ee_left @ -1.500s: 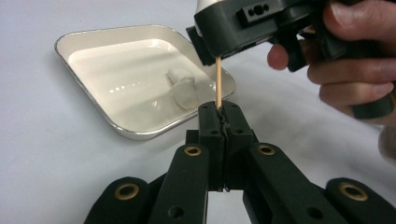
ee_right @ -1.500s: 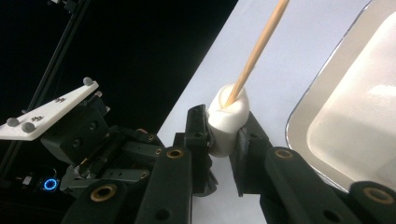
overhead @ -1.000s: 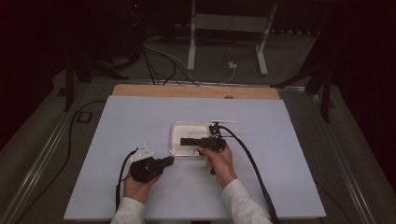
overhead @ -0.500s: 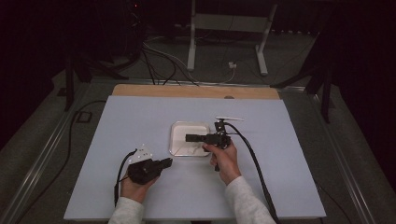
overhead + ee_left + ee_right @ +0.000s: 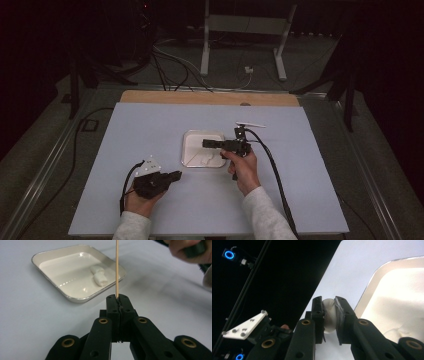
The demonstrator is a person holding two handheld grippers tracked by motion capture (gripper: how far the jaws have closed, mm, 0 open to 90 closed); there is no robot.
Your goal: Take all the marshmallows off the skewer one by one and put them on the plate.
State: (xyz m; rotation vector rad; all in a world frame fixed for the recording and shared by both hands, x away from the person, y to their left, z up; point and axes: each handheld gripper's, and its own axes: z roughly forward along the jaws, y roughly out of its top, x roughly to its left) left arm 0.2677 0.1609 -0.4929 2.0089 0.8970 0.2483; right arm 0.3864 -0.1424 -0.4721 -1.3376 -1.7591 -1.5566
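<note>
In the left gripper (image 5: 117,298): jaws closed hard on the foot of a skewer (image 5: 116,267), standing straight up from the tips, top end out of frame. In the right gripper (image 5: 329,302): jaws narrow, pinching a marshmallow (image 5: 329,315) between the pads, squashed a little and bulging past the tips. Beyond the left jaws, ahead and to their left: a tray (image 5: 75,298) on the worktop (image 5: 30,315), with two more pieces (image 5: 99,276) lying side by side, touching, near its closer right rim. Just to the right of the right jaws: the same tray's rim.

Probably about to thread the marshmallow onto the skewer. Risks, judged from here:

- Gripped only at the very end, so likely to pivot or slide between the left jaws under a push from above or from the side.
- Thin wood, so may bow or snap if met off-axis.
- Soft and already squeezed, so may tear, stick to the pads, or pop out of the right jaws if clamped harder or pressed onto the point off-centre.
- Little room between the right jaws for the tip: could strike a pad instead of passing through the sweet.
- Grippers apart in the high view, so needs a steady approach; any wobble could send the point wide.
</note>
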